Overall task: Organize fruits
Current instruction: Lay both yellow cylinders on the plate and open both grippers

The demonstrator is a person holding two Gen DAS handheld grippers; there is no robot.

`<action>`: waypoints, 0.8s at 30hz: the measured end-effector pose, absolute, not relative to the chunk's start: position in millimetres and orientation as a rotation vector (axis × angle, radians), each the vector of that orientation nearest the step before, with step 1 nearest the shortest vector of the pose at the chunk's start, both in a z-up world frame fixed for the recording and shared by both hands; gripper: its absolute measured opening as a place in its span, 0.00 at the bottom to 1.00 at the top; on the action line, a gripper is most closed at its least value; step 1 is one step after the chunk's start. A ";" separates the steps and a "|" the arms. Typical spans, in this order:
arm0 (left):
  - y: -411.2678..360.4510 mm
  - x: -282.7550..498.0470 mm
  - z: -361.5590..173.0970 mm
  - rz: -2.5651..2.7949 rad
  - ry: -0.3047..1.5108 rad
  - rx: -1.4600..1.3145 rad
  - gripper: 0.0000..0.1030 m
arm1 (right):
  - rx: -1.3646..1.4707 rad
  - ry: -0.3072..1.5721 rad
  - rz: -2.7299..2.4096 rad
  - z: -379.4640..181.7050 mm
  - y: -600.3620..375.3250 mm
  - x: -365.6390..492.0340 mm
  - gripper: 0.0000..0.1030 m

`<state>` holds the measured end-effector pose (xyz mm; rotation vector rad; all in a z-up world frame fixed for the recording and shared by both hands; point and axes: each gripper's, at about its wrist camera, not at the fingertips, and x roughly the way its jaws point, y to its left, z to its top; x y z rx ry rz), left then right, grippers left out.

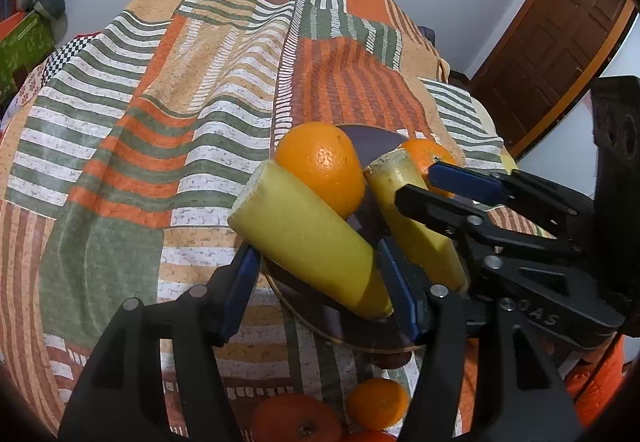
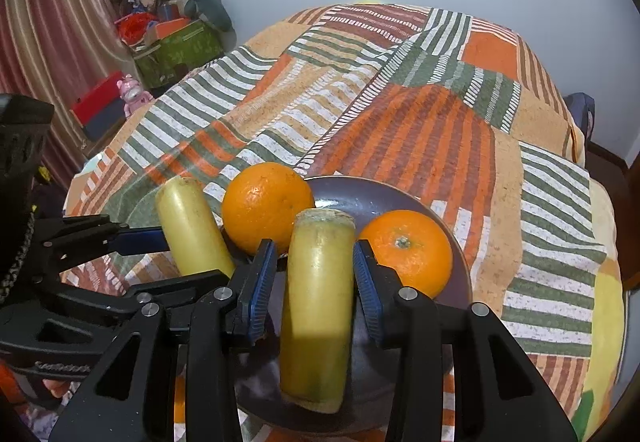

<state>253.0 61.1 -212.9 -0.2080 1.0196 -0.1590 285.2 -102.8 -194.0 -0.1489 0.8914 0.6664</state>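
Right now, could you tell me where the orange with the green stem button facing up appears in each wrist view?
Left wrist view: the stem-up orange is right of centre, mostly hidden behind the right tool's blue pad and a yellow piece.
Right wrist view: it lies right of centre on the plate, beside the right tool's right-hand pad.
Shared landmark: the dark plate, with the bigger orange at its far left.

Showing two cut yellow banana pieces (image 2: 318, 314) (image 2: 192, 230), two round oranges (image 2: 268, 208) (image 2: 406, 252) sitting on one dark round plate (image 2: 372, 198), three smaller oranges (image 1: 376, 404) (image 1: 296, 420) (image 1: 370, 437) lying off-plate, one striped patchwork cloth (image 2: 420, 130).
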 end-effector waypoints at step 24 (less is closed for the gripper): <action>47.6 221.5 -187.3 -0.130 1.001 -0.090 0.67 | -0.121 0.850 0.588 -174.7 -154.5 244.0 0.48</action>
